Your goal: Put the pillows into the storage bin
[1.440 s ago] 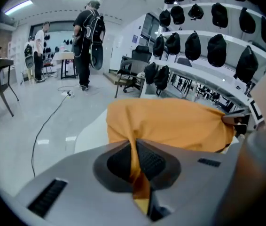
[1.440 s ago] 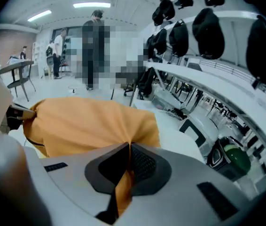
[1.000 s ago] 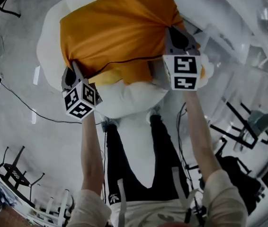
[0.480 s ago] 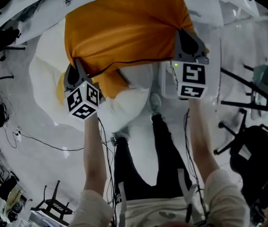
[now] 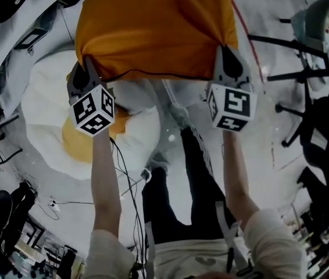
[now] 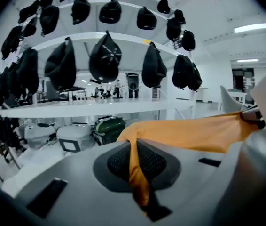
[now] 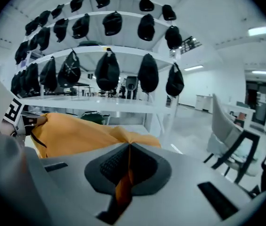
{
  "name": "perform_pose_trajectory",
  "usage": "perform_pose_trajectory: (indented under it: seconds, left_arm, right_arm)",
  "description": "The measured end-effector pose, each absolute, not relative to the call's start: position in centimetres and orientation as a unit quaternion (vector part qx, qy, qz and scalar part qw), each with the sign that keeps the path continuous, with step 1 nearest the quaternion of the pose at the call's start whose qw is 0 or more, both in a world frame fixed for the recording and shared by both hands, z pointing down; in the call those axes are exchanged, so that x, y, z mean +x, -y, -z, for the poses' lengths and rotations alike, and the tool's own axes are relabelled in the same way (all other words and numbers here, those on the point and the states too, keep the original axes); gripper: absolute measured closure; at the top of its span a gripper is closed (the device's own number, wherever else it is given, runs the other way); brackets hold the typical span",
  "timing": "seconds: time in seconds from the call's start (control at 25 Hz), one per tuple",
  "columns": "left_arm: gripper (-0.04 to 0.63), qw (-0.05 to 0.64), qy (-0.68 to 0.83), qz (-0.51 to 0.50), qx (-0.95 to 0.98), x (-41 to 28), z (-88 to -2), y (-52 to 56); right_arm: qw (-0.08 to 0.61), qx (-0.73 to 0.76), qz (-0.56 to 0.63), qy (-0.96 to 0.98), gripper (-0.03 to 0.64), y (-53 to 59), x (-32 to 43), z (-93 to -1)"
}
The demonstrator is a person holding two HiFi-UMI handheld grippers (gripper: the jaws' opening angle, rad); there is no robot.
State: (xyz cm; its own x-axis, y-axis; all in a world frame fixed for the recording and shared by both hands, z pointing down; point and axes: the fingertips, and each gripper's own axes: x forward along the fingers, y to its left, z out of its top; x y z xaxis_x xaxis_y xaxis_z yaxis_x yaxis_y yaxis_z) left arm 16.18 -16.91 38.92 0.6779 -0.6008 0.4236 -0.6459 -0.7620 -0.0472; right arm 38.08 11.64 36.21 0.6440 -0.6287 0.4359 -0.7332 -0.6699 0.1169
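A large orange pillow (image 5: 153, 34) hangs in the air in front of me, stretched between both grippers. My left gripper (image 5: 88, 70) is shut on its near left corner, and my right gripper (image 5: 226, 58) is shut on its near right corner. In the left gripper view a fold of orange fabric (image 6: 136, 171) is pinched between the dark pads, and the pillow (image 6: 194, 132) runs off to the right. In the right gripper view the orange cloth (image 7: 126, 178) is clamped the same way, with the pillow (image 7: 72, 131) at the left. No storage bin can be made out.
On the floor at lower left lies a round white pillow with an orange centre (image 5: 54, 132). Black chairs (image 5: 321, 115) stand at the right. Cables (image 5: 124, 173) run across the floor by the person's legs. White shelves with black hanging items (image 6: 105, 55) stand ahead.
Both grippers have swung round with the orange pillow between them. The white and orange pillow, earlier behind it, now lies at lower left, and chairs have come into view at the right.
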Motion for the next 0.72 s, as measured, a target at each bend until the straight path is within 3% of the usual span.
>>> perform_pose_trajectory:
  seconds: [0.44, 0.72]
  left_arm:
    - [0.577, -0.083, 0.231, -0.247, 0.937, 36.1, -41.2, 13.1]
    - [0.577, -0.137, 0.16, -0.235, 0.949, 43.8, -42.2, 9.6]
  right_arm:
    - [0.134, 0.868, -0.315, 0.358, 0.606, -20.7, 31.0, -43.7]
    - [0.11, 0.866, -0.35, 0.34, 0.606, -21.3, 30.4, -46.0]
